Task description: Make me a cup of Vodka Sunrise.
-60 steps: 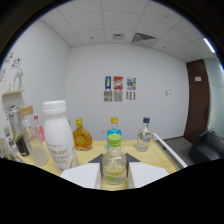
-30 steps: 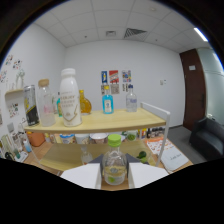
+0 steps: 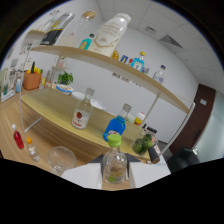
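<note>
Tongs [image 3: 115, 176]: clamped on a small clear bottle [image 3: 115, 165], green cap up; both fingers appear pressed to its sides, tips mostly hidden below.
Held bottle: upright w.r.t. the tongs; pale liquid seen low inside; label not readable.
View: strongly tilted, so shelves run diagonally.
Glass [image 3: 62, 159]: empty, clear, on the bench [image 3: 37, 137], just ahead of the tongs & to one side; judged the target cup.
Small bottles: red one [image 3: 18, 138] & a clear one w/ orange cap [image 3: 32, 149], near the glass, further out along the bench.
Lower shelf [image 3: 60, 107]: clear bottle w/ red label [image 3: 82, 113], blue bottle [image 3: 116, 126], dark green items [image 3: 144, 145] beyond the tongs.
Upper shelf [image 3: 125, 67]: large white bottle [image 3: 109, 34], teal & blue bottles beside it; contents not identifiable.
Step in hand (judged): held bottle being carried toward the glass for a pour; which ingredient it is cannot be told.
How done well: bottle to be levelled before arrival; mouth brought over the glass centre, not the rim; cap appears on, so removal is needed first; tilt applied slowly, grip kept firm as the smooth wall may slip.
Risk: glass is light & may be knocked by a finger; red bottle stands close.
</note>
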Motion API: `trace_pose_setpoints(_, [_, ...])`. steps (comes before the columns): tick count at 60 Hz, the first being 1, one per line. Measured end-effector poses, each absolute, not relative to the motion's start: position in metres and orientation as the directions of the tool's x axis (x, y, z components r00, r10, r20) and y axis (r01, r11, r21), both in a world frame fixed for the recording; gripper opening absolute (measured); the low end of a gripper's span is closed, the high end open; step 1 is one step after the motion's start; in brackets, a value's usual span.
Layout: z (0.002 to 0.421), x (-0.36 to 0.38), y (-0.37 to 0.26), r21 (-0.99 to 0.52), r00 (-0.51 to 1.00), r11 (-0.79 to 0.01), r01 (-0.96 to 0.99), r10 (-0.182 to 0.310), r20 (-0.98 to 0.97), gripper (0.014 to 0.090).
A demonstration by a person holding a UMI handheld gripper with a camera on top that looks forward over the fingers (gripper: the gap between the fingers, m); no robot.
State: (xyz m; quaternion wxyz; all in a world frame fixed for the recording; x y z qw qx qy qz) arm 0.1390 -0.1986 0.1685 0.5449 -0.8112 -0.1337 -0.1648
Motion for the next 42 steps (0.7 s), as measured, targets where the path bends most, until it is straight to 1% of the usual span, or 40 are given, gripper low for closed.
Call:
trace_pose_setpoints(6, [0.173,0.141,-0.195,-0.710,0.780,-0.357,0.608,0.098,0.619,0.0356])
trace_pose_setpoints(9, [0.176,0.140,-0.193,-0.625,0.693,-0.336,0.704,0.136,0.708,0.0356])
trace_pose_setpoints(16, [0.179,0.135,-0.189,-0.384,0.445,-0.274,0.882,0.214,0.870,0.0354])
trace_pose_setpoints(21, [0.180,0.130,-0.186,-0.194,0.246,-0.211,0.958,0.255,0.935,0.0356])
trace_pose_setpoints(26, [0.182,0.123,-0.184,0.000,0.038,-0.140,0.990,0.270,0.962,0.0354])
trace_pose_setpoints(31, [0.180,0.118,-0.183,0.197,-0.170,-0.071,0.978,0.284,0.944,0.0355])
trace_pose_setpoints(34, [0.179,0.112,-0.183,0.292,-0.277,-0.015,0.956,0.276,0.921,0.0356])
trace_pose_setpoints(38, [0.174,0.117,-0.183,0.423,-0.402,-0.007,0.906,0.296,0.867,0.0355])
trace_pose_setpoints(40, [0.175,0.115,-0.183,0.447,-0.431,0.006,0.894,0.280,0.858,0.0355])
trace_pose_setpoints(42, [0.175,0.115,-0.183,0.476,-0.459,0.008,0.879,0.278,0.843,0.0356])
